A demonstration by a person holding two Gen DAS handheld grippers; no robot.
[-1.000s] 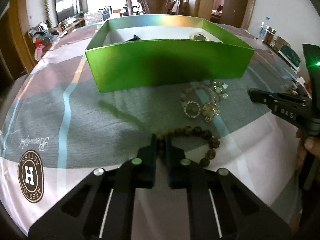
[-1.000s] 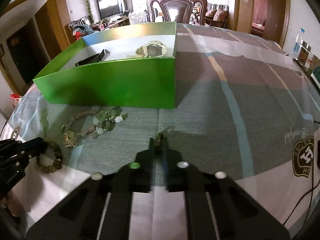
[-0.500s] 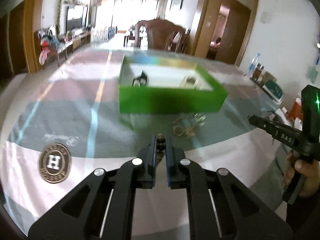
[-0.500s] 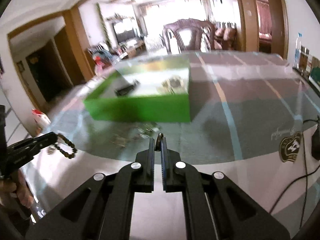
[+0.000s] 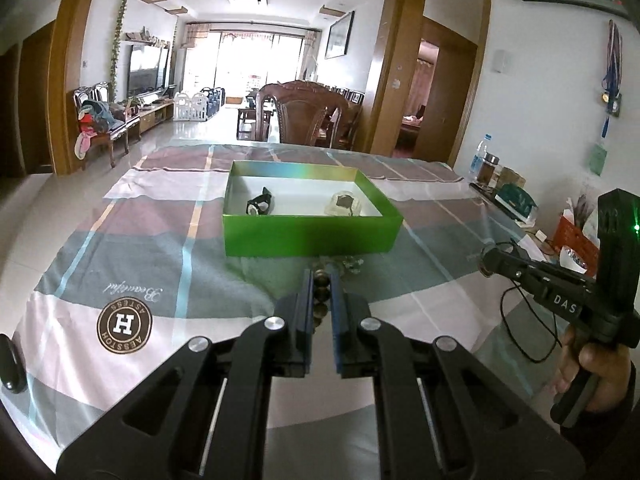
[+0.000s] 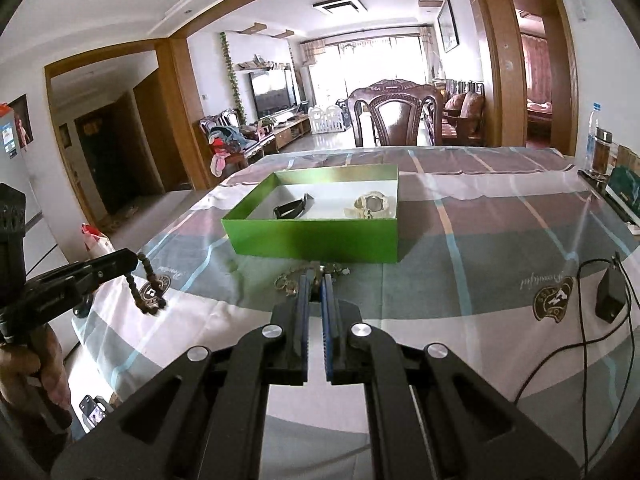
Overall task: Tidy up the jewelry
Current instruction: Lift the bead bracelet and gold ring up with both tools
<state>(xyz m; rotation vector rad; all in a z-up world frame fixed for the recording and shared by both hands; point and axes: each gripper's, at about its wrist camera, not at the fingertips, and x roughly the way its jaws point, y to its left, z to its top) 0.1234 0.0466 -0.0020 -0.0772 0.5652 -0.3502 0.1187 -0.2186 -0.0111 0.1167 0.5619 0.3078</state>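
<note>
While dangling limp and light from the left gripper (image 5: 321,280), clamped on a few beads, swinging above the tablecloth (image 5: 132,256) short of the green box (image 5: 312,236): brown bead bracelet (image 6: 146,288); right gripper (image 6: 316,280) pinched shut, apparently empty.

One green box (image 5: 312,236), two watches (image 5: 261,203) inside, one beaded bracelet (image 6: 146,290).

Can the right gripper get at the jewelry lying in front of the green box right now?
Probably yes. The right gripper is shut and holds nothing, the jewelry pile lies uncovered just ahead of it before the green box, and the left gripper is off to the side.
</note>
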